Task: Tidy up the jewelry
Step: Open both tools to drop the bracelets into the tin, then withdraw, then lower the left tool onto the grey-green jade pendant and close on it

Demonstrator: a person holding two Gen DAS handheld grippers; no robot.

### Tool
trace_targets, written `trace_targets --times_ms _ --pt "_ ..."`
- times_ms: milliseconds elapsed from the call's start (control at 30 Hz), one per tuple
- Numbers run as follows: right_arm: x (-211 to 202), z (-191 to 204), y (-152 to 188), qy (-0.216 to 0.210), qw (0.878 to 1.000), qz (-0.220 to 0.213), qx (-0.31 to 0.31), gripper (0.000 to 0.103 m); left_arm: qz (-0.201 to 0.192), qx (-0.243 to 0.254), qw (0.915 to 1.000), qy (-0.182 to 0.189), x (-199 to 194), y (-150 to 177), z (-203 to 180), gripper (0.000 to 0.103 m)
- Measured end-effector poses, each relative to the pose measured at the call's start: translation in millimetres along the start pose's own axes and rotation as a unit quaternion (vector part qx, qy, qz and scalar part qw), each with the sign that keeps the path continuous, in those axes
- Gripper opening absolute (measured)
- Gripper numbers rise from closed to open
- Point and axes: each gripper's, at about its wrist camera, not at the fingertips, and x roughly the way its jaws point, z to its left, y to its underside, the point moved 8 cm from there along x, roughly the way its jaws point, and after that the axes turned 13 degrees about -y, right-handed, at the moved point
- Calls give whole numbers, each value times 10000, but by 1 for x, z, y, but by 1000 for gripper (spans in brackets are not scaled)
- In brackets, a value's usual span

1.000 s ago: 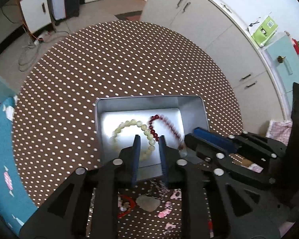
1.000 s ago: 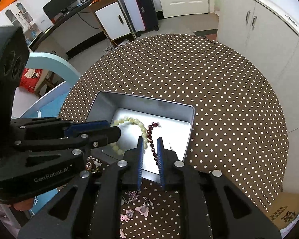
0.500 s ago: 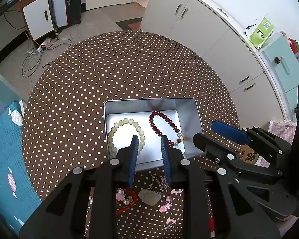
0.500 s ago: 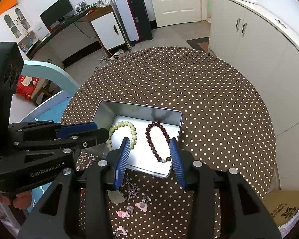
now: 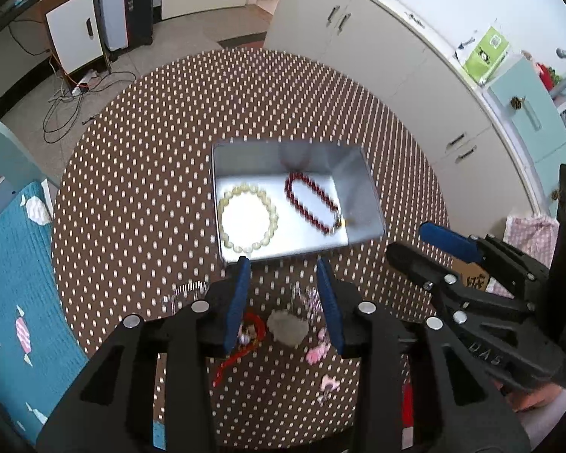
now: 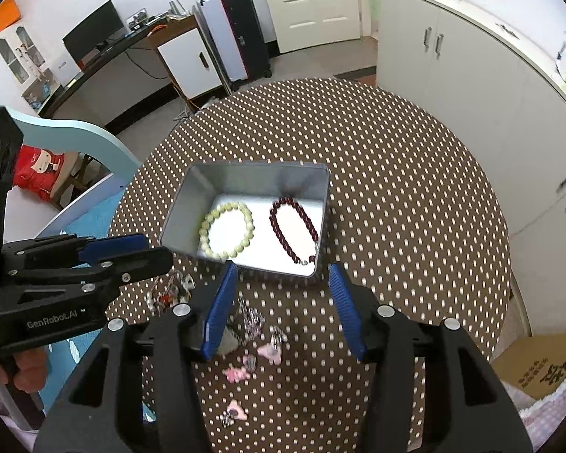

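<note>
Jewelry: from the left wrist, two bead bracelets [image 5: 249, 219] lie in the tin [image 5: 369, 204]; small charms [image 5: 286, 326] wait on the bench [image 5: 139, 173]. The left hand-held gripper [image 5: 283, 294], fingers apart, should drop straight onto one charm.

From the right wrist, the right hand-held gripper [image 6: 283, 302] hangs wide apart, holding nothing. Pick slowly.
</note>
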Motion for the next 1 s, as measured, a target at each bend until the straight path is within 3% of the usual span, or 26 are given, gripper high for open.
trace_targets --times_ms 100,367,600,833,1000 --pt "-1 -4 15 63 9999 70 125 52 177 127 9997 -104 9 18 -3 37" --pt "2 -15 52 180 9981 289 516 53 626 434 9970 123 33 49 -20 37" --pt "4 -23 84 233 9953 398 856 53 936 767 9926 85 56 66 -33 37" --pt "1 -32 100 289 9921 429 1140 53 1099 1114 9877 -51 76 73 -50 37" --pt "-1 -36 107 302 9904 436 1275 53 1006 1365 9853 -224 80 74 -61 37"
